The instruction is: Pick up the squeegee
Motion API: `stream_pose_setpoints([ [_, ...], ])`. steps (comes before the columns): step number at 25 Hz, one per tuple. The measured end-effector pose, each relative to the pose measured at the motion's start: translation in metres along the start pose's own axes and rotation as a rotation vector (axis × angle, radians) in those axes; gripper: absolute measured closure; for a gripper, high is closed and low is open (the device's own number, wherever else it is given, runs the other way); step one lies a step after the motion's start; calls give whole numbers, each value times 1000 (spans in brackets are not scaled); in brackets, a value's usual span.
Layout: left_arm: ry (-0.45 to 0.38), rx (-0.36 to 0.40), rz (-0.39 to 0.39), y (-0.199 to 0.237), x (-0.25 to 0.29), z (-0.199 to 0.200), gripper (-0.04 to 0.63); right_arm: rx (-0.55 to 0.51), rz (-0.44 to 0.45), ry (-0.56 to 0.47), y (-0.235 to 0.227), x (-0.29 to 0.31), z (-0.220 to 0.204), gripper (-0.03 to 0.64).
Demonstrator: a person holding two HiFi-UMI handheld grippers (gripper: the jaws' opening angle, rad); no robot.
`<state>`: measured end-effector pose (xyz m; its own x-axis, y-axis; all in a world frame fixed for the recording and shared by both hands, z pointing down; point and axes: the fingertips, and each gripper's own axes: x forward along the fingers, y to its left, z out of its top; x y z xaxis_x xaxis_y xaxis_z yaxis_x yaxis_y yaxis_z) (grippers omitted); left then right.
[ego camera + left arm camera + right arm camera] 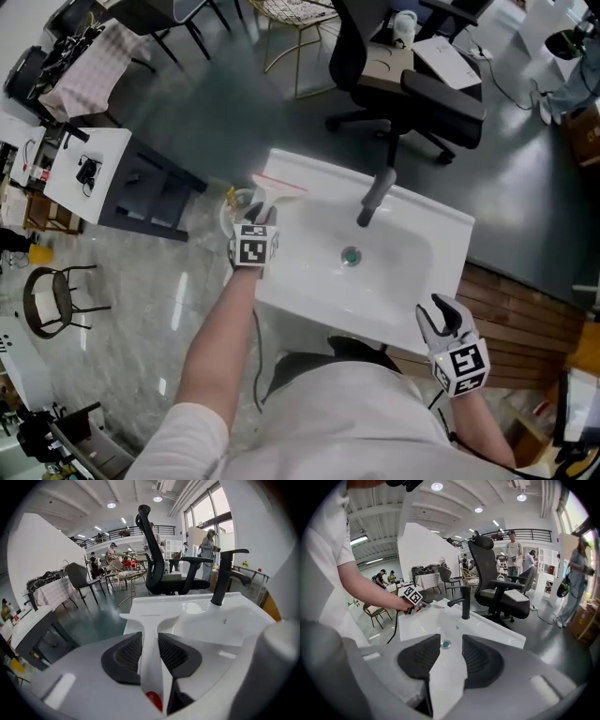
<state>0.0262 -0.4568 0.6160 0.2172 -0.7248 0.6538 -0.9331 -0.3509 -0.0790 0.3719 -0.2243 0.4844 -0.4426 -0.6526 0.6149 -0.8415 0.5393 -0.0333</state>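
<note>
The white squeegee [277,193] lies on the left rim of the white sink [419,212], its red-edged blade toward the far side. In the left gripper view its handle [151,629] runs straight between the two dark pads, which press on it from both sides. My left gripper [256,215] is shut on that handle. My right gripper [443,316] hovers over the sink's near right corner, open, with only the basin and green drain [446,644] showing between its fingers. The left gripper's marker cube [412,596] shows at the sink's far side in the right gripper view.
A black faucet [377,196] stands at the back of the basin. A black office chair [405,77] is beyond the sink. A white side table [90,172] and a round black chair [54,292] stand at the left, wooden boards [525,321] at the right.
</note>
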Motion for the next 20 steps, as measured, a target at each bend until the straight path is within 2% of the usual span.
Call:
stream_pose_setpoints([
  [6,2,-28,-6,0,-1,0,485,-5,4,3,1,3,2,482],
  [11,-35,-83,0,3,-12,6,485,-19,9,-8,6,6,8,482],
  [20,-106,-110,-32,2,-62,14,485,-51,39,-48,40,9,25,482],
])
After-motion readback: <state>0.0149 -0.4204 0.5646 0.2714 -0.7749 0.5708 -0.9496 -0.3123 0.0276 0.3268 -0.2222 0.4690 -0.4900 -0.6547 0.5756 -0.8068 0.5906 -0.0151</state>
